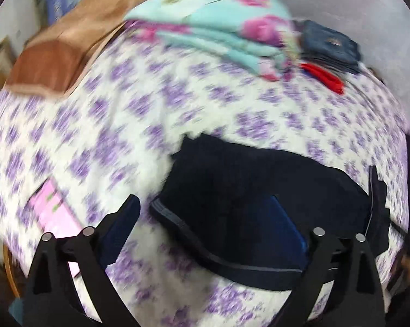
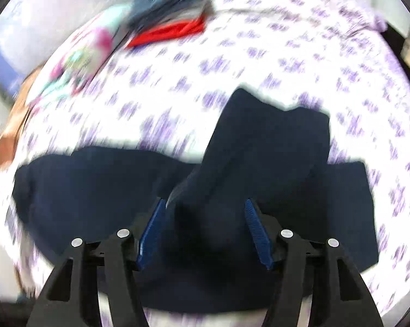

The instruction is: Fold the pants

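Dark navy pants (image 1: 248,190) lie on a bed with a white sheet printed with purple flowers (image 1: 123,125). In the left wrist view my left gripper (image 1: 207,218) is open just above the pants, whose grey-piped edge runs between its fingers. In the right wrist view the pants (image 2: 96,185) spread left and right, with one part (image 2: 273,141) raised in a fold toward the camera. My right gripper (image 2: 205,218) stands part open with a bunch of this dark cloth between its blue pads (image 2: 153,229). Both views are motion blurred.
A folded turquoise floral blanket (image 1: 218,24) and a stack of folded clothes, denim on top (image 1: 330,46) and red at the bottom (image 1: 324,77), sit at the far side of the bed. A brown pillow (image 1: 68,46) lies far left. A pink item (image 1: 55,212) lies near left.
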`<state>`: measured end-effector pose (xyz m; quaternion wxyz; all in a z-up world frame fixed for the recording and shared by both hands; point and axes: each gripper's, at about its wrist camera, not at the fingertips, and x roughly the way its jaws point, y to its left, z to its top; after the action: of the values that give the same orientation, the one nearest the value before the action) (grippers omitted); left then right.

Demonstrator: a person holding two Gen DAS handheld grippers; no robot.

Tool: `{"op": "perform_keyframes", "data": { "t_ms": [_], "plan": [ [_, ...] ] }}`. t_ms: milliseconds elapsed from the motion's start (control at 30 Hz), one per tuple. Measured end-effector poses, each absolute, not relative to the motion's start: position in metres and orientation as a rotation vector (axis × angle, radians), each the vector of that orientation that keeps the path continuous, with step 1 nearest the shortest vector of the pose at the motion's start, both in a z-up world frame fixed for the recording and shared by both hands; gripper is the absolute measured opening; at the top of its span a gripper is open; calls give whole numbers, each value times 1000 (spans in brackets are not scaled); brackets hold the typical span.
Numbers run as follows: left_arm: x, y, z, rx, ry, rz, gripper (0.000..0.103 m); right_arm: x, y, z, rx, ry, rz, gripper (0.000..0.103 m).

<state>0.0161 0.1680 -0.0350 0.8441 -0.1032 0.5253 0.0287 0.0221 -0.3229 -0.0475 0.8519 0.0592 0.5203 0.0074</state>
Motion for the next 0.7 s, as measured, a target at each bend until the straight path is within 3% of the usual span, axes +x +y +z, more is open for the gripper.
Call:
{"op": "perform_keyframes", "data": {
  "t_ms": [133, 200, 267, 300, 400, 700],
  "plan": [
    [30, 117, -66, -144, 1155, -9, 93, 79, -302, -63, 18, 1084, -84, 61],
    [29, 102, -87, -133, 1213, -10, 93, 103, -298, -82, 29, 1132, -125, 55],
    [26, 92, -116, -123, 1311, 7, 93, 115, -305, -92, 13, 1167, -176, 37],
    [24, 89, -124, -107, 1331, 12, 93, 121, -305, -100, -18, 1188, -211, 18],
    [20, 80, -130, -48, 1293, 30, 94, 118, -325, -105, -3, 1191, -186, 6],
    [27, 83, -133, -43, 1316, -9, 97, -7, -405, 20, 248, 804, -92, 5]
  ]
}}
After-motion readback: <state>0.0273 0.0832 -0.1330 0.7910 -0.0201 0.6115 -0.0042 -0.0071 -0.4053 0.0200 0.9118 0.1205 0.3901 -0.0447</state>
